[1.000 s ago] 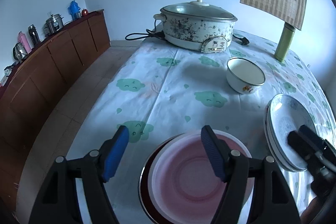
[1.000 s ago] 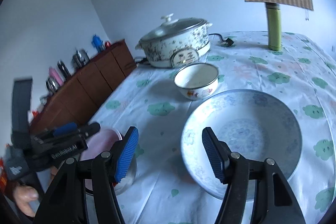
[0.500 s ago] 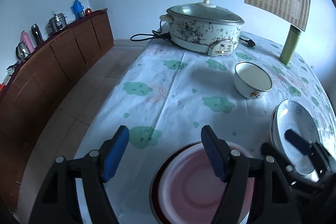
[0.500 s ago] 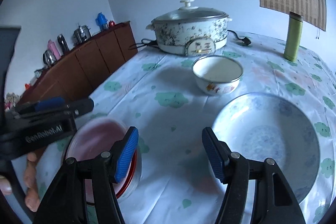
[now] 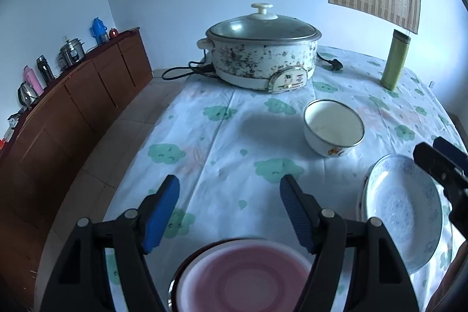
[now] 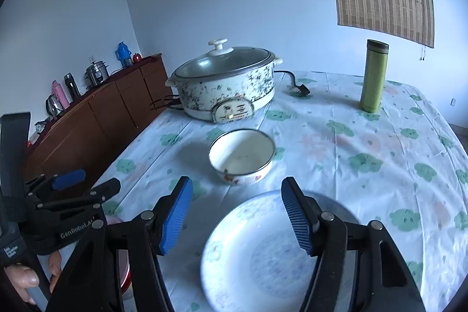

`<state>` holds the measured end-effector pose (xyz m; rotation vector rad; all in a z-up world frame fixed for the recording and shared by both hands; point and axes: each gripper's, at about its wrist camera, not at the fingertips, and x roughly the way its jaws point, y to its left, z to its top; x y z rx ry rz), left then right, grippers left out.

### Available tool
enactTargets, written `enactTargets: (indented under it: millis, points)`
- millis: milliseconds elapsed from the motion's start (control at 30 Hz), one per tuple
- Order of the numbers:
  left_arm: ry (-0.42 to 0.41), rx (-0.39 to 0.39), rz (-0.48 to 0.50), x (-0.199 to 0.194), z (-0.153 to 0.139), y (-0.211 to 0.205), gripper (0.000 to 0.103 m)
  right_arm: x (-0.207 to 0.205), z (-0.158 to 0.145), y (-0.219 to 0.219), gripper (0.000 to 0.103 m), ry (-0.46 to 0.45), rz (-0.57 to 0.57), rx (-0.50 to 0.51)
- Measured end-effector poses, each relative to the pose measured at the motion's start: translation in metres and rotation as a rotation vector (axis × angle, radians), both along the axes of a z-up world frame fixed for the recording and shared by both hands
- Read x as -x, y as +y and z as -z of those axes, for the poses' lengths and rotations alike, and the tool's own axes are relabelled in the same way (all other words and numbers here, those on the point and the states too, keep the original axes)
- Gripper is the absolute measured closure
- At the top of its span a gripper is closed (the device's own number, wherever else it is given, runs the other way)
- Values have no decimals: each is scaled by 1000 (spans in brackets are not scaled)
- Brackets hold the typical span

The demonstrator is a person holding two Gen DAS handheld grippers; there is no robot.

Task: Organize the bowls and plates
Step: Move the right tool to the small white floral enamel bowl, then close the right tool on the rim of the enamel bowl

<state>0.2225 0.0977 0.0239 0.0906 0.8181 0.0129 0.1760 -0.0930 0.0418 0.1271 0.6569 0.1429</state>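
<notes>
A pink plate [image 5: 242, 279] on a dark red-rimmed dish lies at the table's near edge, below and behind my left gripper [image 5: 229, 192], which is open and empty. A stack of blue-patterned white plates [image 5: 400, 209] lies to its right. In the right wrist view the top plate [image 6: 263, 256] lies under my right gripper [image 6: 235, 195], also open with nothing between its fingers. A white enamel bowl [image 6: 242, 157] [image 5: 333, 130] stands upright beyond both. The left gripper [image 6: 73, 186] shows at the left edge, a hand under it; the right gripper [image 5: 438, 163] shows at the right edge.
An electric hot pot [image 5: 260, 54] with a glass lid and its cord stands at the far side of the cloud-patterned tablecloth [image 5: 222, 136]. A green flask [image 6: 374, 75] stands far right. A wooden sideboard [image 5: 73, 107] with flasks lines the left wall, across a tiled floor.
Both grippers have drawn back and risen from the plates. The pink plate and the blue-patterned plates now sit lower in their views. The jaws have kept the same width.
</notes>
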Motion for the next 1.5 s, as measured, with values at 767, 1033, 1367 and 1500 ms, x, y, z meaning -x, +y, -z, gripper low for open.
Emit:
enactTargets:
  millis: [767,1033,1367,1500]
  points:
    - [127,44,15,-54,15,-34,31,-56,17,-52,38,101,27,-28]
    - [212,41,19,-86,21,-44,31,-90,22,-63,64,212,-8,-81]
    - [397,218,14,-146,49,-54,31,-150,60,-61,63,421,-37,-182]
    - [407,143,-28,-161,59,-59,31,-168,66,-58,63,449,-34,-181]
